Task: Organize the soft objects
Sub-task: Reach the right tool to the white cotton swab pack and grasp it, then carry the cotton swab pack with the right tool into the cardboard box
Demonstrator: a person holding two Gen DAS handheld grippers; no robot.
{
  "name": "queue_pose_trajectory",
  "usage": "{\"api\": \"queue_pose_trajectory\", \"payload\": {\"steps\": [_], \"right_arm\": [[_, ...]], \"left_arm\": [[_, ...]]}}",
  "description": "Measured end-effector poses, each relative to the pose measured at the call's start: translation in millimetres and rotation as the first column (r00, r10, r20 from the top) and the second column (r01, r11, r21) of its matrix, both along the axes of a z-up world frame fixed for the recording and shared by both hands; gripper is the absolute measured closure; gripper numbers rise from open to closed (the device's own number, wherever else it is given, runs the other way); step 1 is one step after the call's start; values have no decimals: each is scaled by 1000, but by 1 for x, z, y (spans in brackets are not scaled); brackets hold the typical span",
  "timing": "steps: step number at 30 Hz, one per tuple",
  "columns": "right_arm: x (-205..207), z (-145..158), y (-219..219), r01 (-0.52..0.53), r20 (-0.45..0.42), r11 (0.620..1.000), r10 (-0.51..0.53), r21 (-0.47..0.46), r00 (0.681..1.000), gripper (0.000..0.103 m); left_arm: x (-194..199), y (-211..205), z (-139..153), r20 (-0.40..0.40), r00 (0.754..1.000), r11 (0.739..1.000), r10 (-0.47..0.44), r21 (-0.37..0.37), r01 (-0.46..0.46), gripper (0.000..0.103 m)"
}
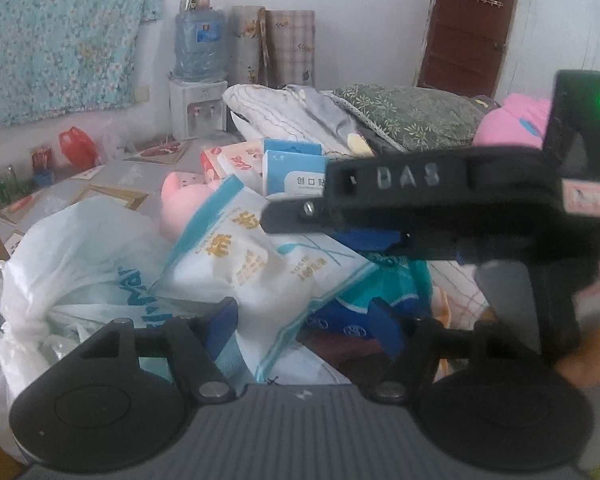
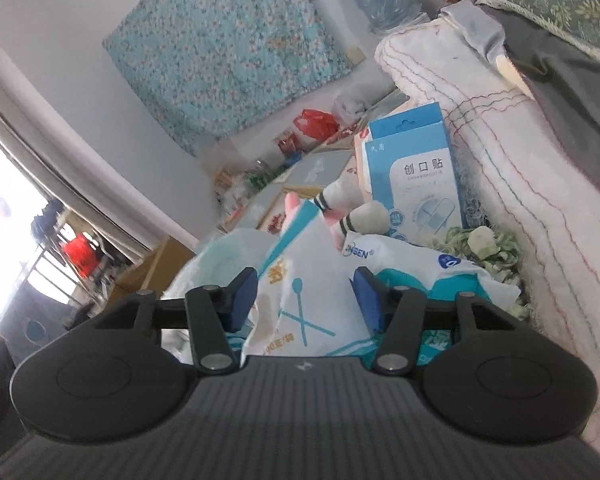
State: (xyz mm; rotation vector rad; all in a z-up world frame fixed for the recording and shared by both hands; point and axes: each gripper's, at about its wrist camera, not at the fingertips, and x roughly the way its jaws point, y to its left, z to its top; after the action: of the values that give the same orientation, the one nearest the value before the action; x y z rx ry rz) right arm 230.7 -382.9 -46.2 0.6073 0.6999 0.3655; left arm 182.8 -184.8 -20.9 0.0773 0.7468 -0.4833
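Note:
A white cotton swab packet (image 1: 244, 256) with a teal stripe and orange print lies on the heap of soft things. In the left wrist view it sits between my left gripper's (image 1: 302, 326) blue pads; the right pad (image 1: 384, 328) stands clear of it, so that gripper is open. My right gripper (image 1: 300, 220) reaches in from the right across this view, onto the packet. In the right wrist view the creased packet (image 2: 304, 300) fills the gap of my right gripper (image 2: 304, 300) and both pads press on it. A pink plush (image 1: 180, 204) lies behind the packet.
A knotted white plastic bag (image 1: 80, 260) lies at the left. Blue plaster boxes (image 2: 416, 176) stand behind, a wipes pack (image 2: 420, 264) and a teal-blue soft item (image 1: 380, 292) beside. Folded blankets (image 2: 520, 184) and a green pillow (image 1: 412, 116) are stacked at the right. A water dispenser (image 1: 198, 92) stands by the wall.

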Motion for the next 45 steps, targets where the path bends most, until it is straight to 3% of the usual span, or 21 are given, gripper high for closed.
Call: {"api": "queue_pose_trajectory", "payload": {"steps": [4,7,15,25,35,45], "right_arm": [[-3,0,3,-13,-11,1000,13,-21,1000,70],[-7,-1,3,-18,-17,1000,18,-8,1000,74],[-28,14,1,-39,24,998,37,55,999,76],[-65,65,24,-127,132,986,113,103,985,76],[-80,111,92,-297,185,946,271,130,945,76],[-66,137,189,-457,145,878,438,144,887,75]], "left_arm": [[5,-1,1,13,1000,1000,6,-14,-6,34],[3,-1,2,26,1000,1000,10,-11,-10,37],[-21,4,27,107,994,1000,12,-14,-11,38],[-71,35,73,234,970,998,59,-17,-57,38],[-93,100,108,287,945,986,160,-11,-164,38],[-81,177,129,269,914,947,305,20,-322,38]]}}
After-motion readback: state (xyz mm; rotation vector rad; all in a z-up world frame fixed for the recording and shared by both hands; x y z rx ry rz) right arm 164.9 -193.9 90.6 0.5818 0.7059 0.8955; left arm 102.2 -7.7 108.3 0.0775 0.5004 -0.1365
